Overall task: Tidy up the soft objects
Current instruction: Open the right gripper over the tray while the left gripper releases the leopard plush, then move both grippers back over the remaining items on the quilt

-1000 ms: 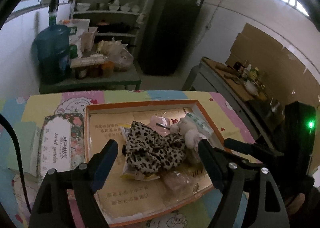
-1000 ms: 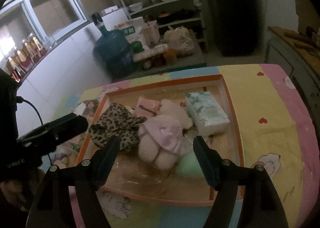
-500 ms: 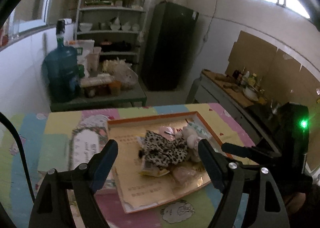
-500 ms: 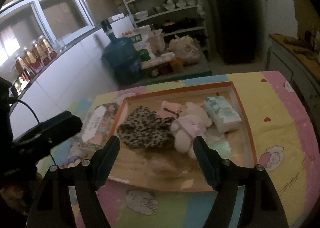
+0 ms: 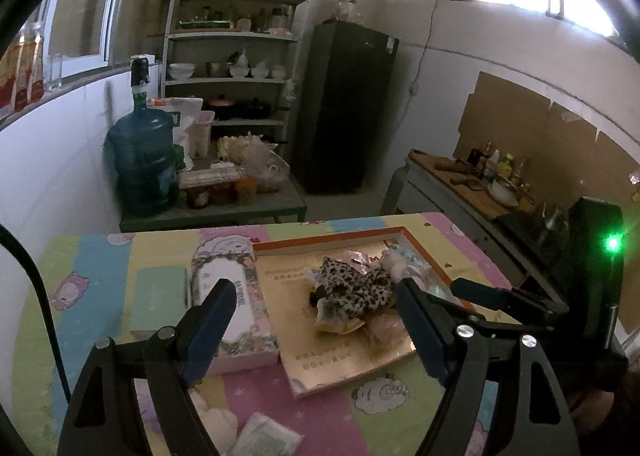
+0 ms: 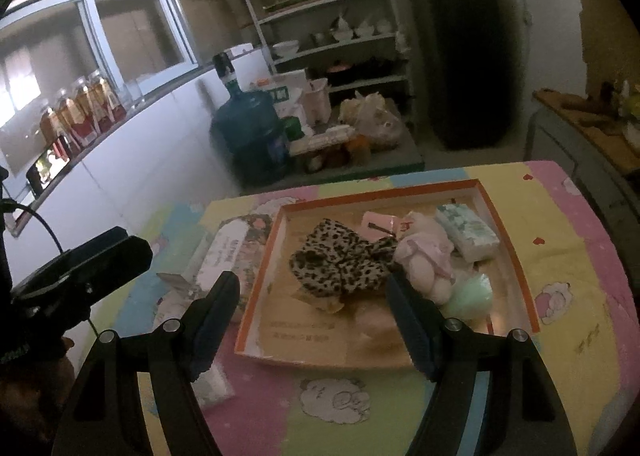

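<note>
Both grippers have drawn back and up from the orange-rimmed tray [image 6: 528, 296] since a second ago, so the tray now looks smaller and more of the patterned tablecloth [image 5: 100, 296] shows in front of it. Left gripper [image 5: 312, 320] and right gripper [image 6: 312, 312] each stand with jaws spread wide and nothing between the pads — neither carries anything. All the soft things lie gathered in the tray: a leopard-print cloth [image 6: 340, 260] in the middle, a pale pink plush toy [image 6: 424, 260] touching its right edge, a tissue pack [image 6: 468, 232] just beyond that, a mint-green soft piece [image 6: 472, 292] at the near right, and a pink packet [image 6: 378, 223] behind. Heaped together like this, they look already sorted, and the pull-back reads as a step away from finished work, though that is a judgement. A floral box [image 5: 236, 296] lies just beside the tray's left rim, outside it. What sits under the leopard cloth is hidden; a yellowish wrapper peeks out but cannot be identified. A pale packet [image 5: 264, 436] near the table's front edge is cut off by the left gripper's frame — whether it belongs in the tray is unclear.
</note>
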{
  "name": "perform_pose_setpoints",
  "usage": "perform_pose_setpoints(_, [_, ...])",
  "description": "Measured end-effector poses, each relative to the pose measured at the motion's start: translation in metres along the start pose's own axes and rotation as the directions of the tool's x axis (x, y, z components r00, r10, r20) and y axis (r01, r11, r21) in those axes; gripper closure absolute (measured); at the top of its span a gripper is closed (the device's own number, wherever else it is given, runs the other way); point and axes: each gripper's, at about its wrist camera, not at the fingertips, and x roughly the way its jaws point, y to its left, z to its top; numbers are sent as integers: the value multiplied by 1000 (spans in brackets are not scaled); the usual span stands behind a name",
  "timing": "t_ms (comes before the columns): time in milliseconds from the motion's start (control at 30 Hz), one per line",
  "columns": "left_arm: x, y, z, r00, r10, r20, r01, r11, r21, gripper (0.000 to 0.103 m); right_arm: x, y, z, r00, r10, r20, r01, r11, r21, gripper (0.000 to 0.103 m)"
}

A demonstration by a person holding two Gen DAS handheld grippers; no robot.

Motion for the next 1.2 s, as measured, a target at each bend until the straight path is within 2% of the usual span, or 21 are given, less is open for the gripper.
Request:
perform_pose_setpoints(700, [-76, 61, -40, 1000, 5, 9, -5, 999, -33, 22, -33, 84, -53, 999, -28, 31, 28, 999, 21, 26])
perform_pose_setpoints(1200, [-113, 117, -69, 998, 64, 4, -63, 993, -97, 22, -36, 132, -80, 999, -36, 18, 36, 999, 3, 26])
